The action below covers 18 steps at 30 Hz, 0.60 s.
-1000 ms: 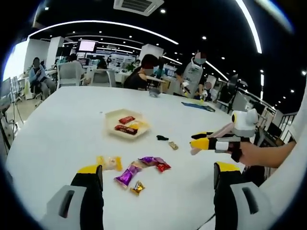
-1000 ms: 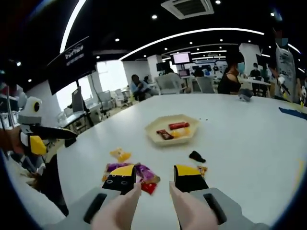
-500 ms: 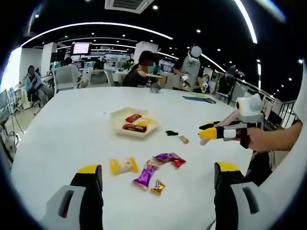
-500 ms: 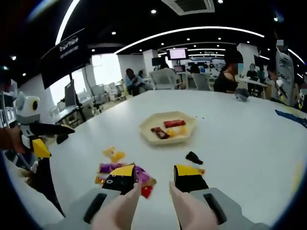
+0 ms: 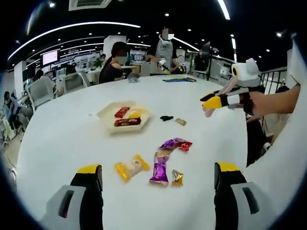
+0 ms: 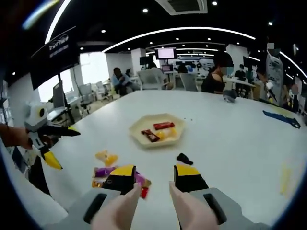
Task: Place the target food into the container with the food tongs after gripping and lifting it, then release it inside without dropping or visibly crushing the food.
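A beige hexagonal tray (image 5: 106, 113) (image 6: 136, 135) on the white table holds red-wrapped bars and a yellow piece. In front of it lie loose sweets: a yellow packet (image 5: 132, 167) (image 6: 106, 157), a purple wrapper (image 5: 159, 170) (image 6: 103, 171), a small gold sweet (image 5: 177, 177) and a purple-and-red pair (image 5: 175, 143). My left gripper (image 5: 157, 168) stands wide open above them, holding nothing. My right gripper (image 6: 156, 175) (image 5: 211, 101) hovers off to the right, its jaws closed on the pale pink arms of the food tongs (image 6: 125, 206), which stay slightly apart.
A black scrap (image 5: 166, 118) (image 6: 184, 158) and a small tan sweet (image 5: 181, 121) lie right of the tray. The table's near edge (image 5: 249, 163) curves close by my right hand. Several people sit or stand at desks beyond the far edge.
Both views have swung round, so the tray and sweets sit differently in the pictures. Nothing on the table has moved. Both grippers keep the same jaw spacing.
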Motion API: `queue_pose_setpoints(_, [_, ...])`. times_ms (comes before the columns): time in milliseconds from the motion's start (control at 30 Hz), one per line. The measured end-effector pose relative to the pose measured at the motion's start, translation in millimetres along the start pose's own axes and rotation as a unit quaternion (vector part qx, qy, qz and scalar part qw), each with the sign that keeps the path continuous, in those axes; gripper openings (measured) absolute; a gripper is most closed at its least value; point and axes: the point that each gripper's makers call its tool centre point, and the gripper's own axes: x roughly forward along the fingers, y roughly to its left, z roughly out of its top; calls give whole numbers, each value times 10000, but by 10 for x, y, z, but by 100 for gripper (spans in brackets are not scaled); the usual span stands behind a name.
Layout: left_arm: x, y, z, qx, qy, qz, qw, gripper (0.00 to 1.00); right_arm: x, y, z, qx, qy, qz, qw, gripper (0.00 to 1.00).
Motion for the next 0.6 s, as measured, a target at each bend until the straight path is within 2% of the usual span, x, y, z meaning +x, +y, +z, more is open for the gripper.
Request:
queue_pose_setpoints(200, [83,10,49,-93,-115,-225,9996,96,-42,-7,-9,-102,44,-125,9999,30])
queue_pose_setpoints(300, [65,11,75,-48,-151,-215,9996,96,-12,28,68,-74,-75,-59,9999,30])
queue_pose_setpoints(333, [42,27,90,-59,-181,-193,9996,96,31,97,131,-164,-118,88,9998,30])
queue_pose_setpoints(433, [-1,58,92,-189,-169,-127,9996,97,63,150,172,-246,-93,161,9995,30])
queue_pose_setpoints(467, [-35,67,96,-228,-230,-137,9994,97,127,293,289,-473,-251,454,9975,30])
queue_pose_setpoints(600, [-129,147,24,-296,-245,-40,9993,96,285,494,347,-722,-182,812,9939,30])
